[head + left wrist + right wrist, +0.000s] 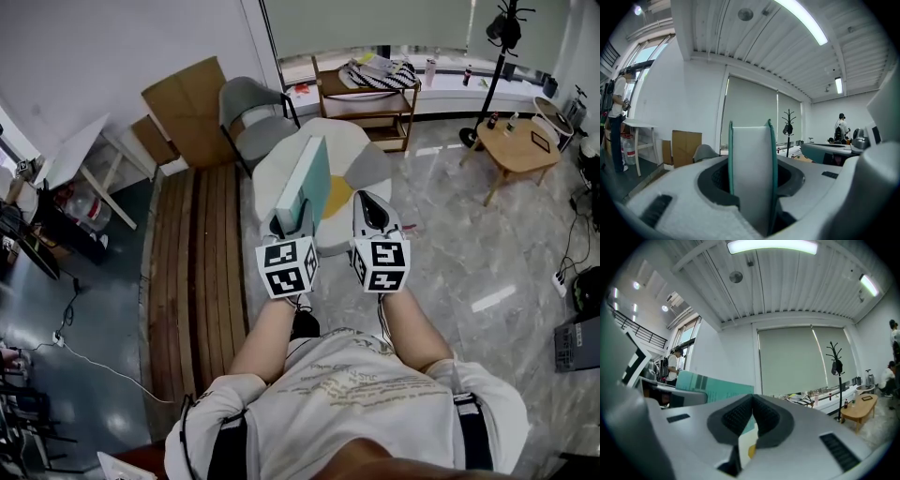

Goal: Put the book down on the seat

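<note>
A thick book (307, 180) with teal covers stands upright on edge over a round padded seat (361, 150) patched in white, grey and yellow. My left gripper (292, 223) is shut on the book's near end. In the left gripper view its white page block (751, 173) fills the gap between the jaws. My right gripper (374, 204) hovers just right of the book over the seat, shut with nothing in it. In the right gripper view its pads (740, 416) meet at the tips, the book (717, 387) shows to the left, and the seat (746, 446) shows below.
A grey chair (251, 117) and cardboard sheets (187, 103) stand behind the seat. A slatted wooden bench (197, 262) runs along the left. A wooden shelf (370, 94), a coat stand (494, 66) and a small wooden table (516, 145) are at the back right. A person (616, 117) stands far left.
</note>
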### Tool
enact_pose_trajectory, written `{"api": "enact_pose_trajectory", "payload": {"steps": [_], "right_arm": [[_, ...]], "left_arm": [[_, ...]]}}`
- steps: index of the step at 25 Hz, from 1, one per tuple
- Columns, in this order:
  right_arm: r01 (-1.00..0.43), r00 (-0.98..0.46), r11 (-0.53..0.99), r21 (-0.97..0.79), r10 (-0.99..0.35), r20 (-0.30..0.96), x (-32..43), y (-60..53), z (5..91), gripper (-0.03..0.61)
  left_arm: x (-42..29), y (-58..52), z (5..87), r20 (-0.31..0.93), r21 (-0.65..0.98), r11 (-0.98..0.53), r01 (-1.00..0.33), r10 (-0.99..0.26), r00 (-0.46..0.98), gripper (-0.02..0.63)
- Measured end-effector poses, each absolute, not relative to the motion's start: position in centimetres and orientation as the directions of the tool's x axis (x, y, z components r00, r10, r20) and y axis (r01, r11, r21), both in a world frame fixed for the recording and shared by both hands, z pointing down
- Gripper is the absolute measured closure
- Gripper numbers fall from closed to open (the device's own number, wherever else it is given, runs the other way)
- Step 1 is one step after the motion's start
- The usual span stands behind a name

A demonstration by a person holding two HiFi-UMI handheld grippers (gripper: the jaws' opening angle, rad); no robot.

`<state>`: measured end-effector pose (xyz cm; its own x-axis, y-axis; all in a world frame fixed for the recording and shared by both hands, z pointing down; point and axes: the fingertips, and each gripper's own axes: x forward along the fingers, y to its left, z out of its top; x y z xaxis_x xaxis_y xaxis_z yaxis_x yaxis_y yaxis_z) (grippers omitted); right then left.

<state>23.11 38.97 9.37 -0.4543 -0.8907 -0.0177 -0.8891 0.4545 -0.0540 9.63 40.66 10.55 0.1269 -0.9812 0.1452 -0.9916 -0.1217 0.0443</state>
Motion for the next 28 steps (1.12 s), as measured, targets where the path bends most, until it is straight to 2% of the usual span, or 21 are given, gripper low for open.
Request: {"api": "enact_pose_trajectory", "payload": {"steps": [6,28], "right_arm": [[-0.899,-0.434,0.434,-0.051,-0.901,-0.01,21.9,34.5,9.4,0.551],[-0.922,-0.387,0.387,-0.018,-0.92,0.066,9.8,17.2,9.6,0.551]], "left_arm": [[8.2,36.4,11.3,0.154,0.064,-0.142,-0.988,-0.977,0.15,0.443],[-3.3,18.2,12.2,0.192,0.127,-0.213,-0.969,-0.953,0.235,0.443]]}}
